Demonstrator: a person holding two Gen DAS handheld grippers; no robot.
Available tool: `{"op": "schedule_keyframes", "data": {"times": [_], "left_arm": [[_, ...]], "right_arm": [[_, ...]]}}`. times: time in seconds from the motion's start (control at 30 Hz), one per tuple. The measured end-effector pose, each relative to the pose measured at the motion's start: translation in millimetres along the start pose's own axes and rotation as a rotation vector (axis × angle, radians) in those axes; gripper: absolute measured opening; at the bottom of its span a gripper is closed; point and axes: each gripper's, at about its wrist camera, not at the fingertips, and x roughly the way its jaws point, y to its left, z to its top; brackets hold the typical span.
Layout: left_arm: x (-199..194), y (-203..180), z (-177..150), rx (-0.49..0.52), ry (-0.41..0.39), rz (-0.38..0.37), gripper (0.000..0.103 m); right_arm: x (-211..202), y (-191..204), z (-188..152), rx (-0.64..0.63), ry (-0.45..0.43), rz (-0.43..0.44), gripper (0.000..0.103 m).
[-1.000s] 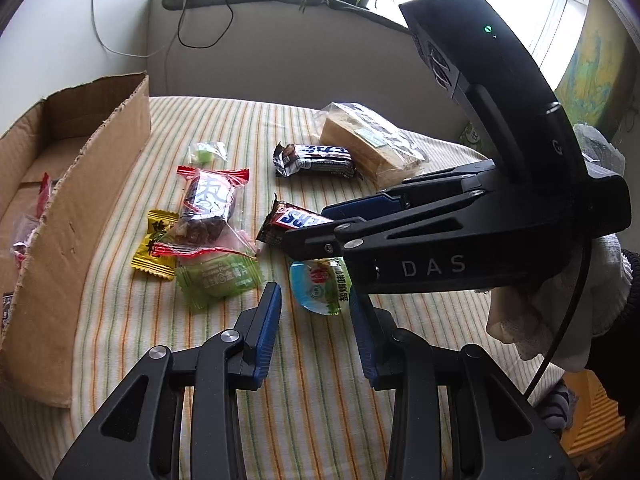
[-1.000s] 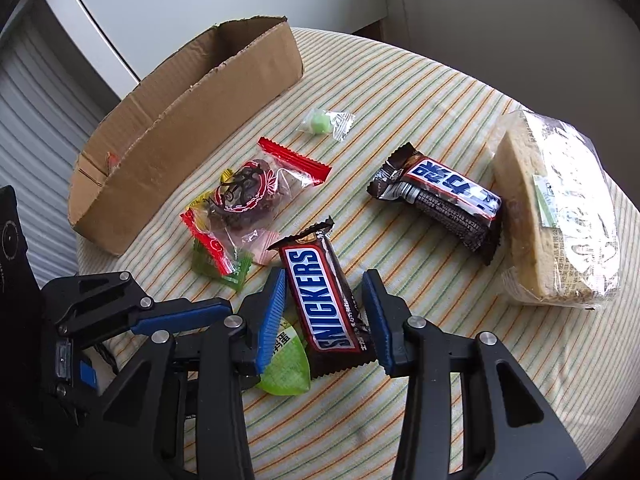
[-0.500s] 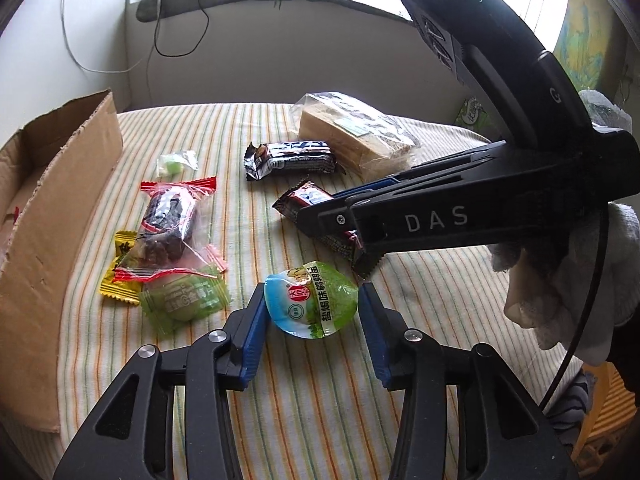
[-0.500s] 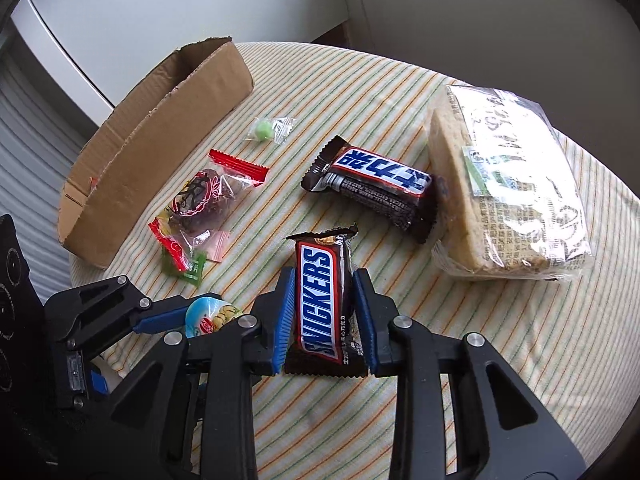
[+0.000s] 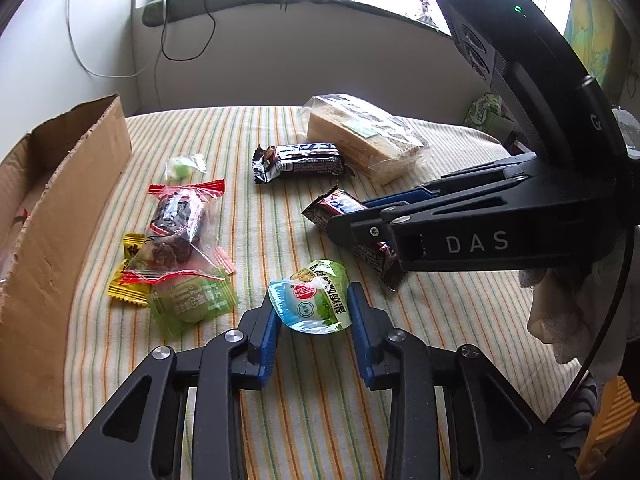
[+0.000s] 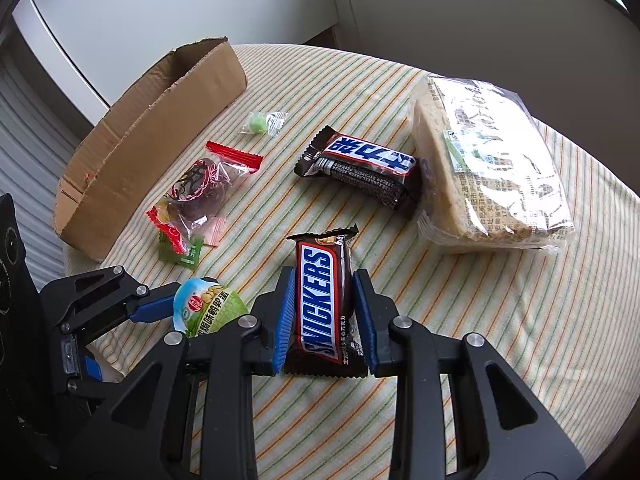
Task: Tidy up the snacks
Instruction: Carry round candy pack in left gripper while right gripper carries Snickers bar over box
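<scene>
On the striped table (image 6: 500, 340), both grippers are mid-pickup: left gripper (image 5: 312, 316) clamps the green packet (image 5: 310, 302), right gripper (image 6: 323, 316) clamps the Snickers bar (image 6: 322, 300); next, carry the 2 items to the cardboard box (image 6: 160, 128).

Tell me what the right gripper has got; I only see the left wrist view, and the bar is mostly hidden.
Observer: A Snickers bar, label up, lying lengthwise in the right gripper.
Operator: Are both pads on it?
Observer: Yes, the blue pads press its two long sides.
Operator: How does my pouch look from there?
Observer: One finger of the left gripper shows, touching the edge of the green pouch.
</scene>
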Motion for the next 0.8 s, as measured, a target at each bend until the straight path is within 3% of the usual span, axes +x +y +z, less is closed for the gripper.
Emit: {"op": "schedule_keyframes", "data": {"times": [0.53,0.8], "left_arm": [[-41,11,1,-0.046,-0.086,-0.007,0.029],[-80,33,2,-0.074,-0.160,0.019,0.029]], "right_arm": [[-29,13,-5,0.012,-0.053,-0.014,0.030],[-42,44,17,-0.019,-0.093,-0.007,0.030]]}}
